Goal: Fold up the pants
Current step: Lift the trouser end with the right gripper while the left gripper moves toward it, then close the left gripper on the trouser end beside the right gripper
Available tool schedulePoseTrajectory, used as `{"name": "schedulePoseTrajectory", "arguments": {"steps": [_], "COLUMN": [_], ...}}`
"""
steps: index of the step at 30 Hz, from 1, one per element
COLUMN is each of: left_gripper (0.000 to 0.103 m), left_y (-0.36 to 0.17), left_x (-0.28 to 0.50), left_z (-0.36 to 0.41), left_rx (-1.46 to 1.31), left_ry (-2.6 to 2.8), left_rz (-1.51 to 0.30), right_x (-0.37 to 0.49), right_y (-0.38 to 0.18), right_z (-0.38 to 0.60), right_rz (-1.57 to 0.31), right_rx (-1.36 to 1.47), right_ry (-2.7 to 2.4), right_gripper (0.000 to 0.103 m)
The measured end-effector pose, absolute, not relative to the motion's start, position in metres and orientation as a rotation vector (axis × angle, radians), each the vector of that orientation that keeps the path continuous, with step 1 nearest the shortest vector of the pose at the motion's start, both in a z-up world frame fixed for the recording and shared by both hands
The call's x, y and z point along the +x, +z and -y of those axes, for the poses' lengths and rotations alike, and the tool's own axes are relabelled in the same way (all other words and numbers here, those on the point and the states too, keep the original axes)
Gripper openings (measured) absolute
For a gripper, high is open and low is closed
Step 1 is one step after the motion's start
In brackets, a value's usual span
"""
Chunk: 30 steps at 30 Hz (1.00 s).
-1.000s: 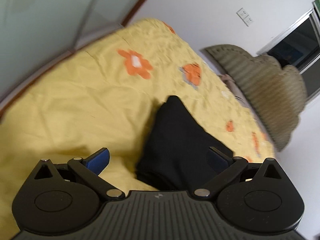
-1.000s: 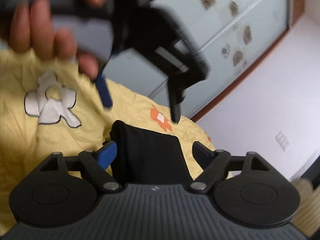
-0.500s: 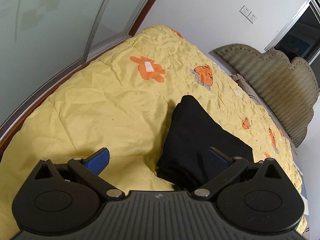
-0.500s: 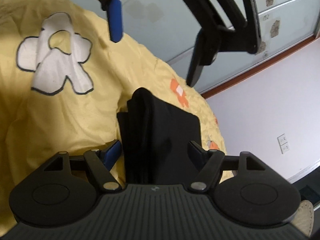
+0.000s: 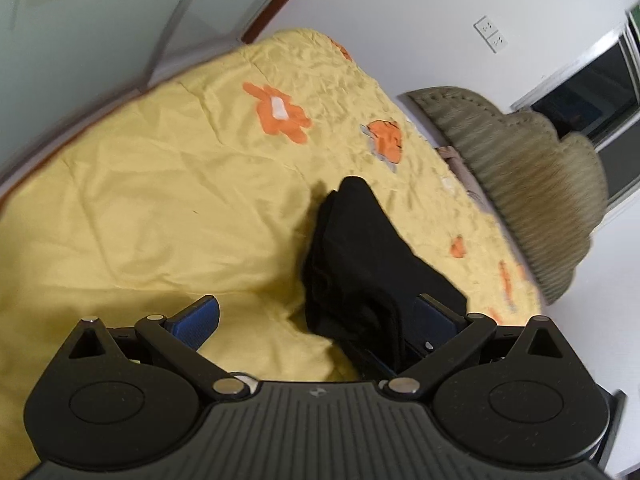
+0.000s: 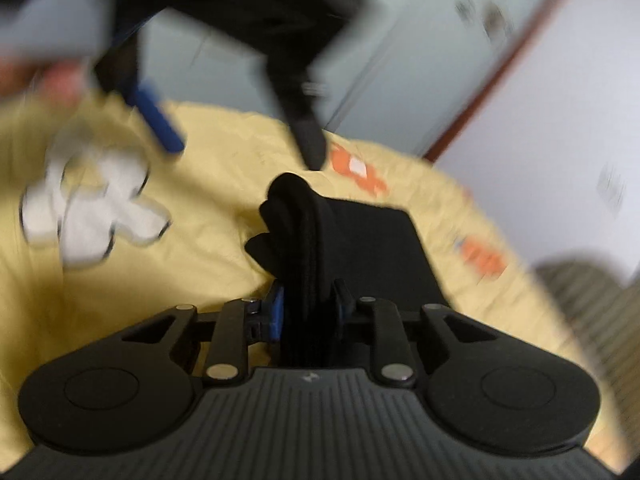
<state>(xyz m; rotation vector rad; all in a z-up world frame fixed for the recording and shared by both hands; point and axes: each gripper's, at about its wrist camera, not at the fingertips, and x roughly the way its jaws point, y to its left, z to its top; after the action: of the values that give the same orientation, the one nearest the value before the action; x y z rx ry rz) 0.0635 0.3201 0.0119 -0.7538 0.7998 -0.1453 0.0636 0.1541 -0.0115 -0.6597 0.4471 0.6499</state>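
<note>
The black pants (image 6: 360,248) sit folded in a bundle on the yellow bedspread (image 5: 160,200). Right gripper (image 6: 308,308) is closing, its blue pads squeezing the bundle's near edge. Left gripper (image 5: 320,316) is spread wide with nothing pinched, hovering above the bundle's other end, kinda blurry in the right view

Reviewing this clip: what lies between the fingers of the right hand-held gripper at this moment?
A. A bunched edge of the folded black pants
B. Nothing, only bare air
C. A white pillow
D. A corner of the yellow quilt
A: in the right wrist view the right hand-held gripper is closing its jaws around the thick bunched edge of the black pants, which lie folded on the yellow quilt.
</note>
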Motion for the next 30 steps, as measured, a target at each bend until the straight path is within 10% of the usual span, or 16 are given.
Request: {"name": "schedulePoseTrajectory", "arguments": {"steps": [16,30], "left_gripper": [0.103,0.103], "left_y": [-0.016,-0.035], "left_x": [0.129,0.171], "left_z": [-0.289,-0.285], "left_rx": [-1.070,-1.134], "left_ry": [-0.405,-0.420], "left_rz": [-0.900,-1.021], "right_x": [0.127,0.086], "right_y": [0.002,0.007], "right_z": [-0.062,-0.096], "right_rz": [-0.692,-0.464], "right_rx": [0.079,-0.390], "right_ry": [0.731,0.688], "right_gripper": [0.016,0.017]}}
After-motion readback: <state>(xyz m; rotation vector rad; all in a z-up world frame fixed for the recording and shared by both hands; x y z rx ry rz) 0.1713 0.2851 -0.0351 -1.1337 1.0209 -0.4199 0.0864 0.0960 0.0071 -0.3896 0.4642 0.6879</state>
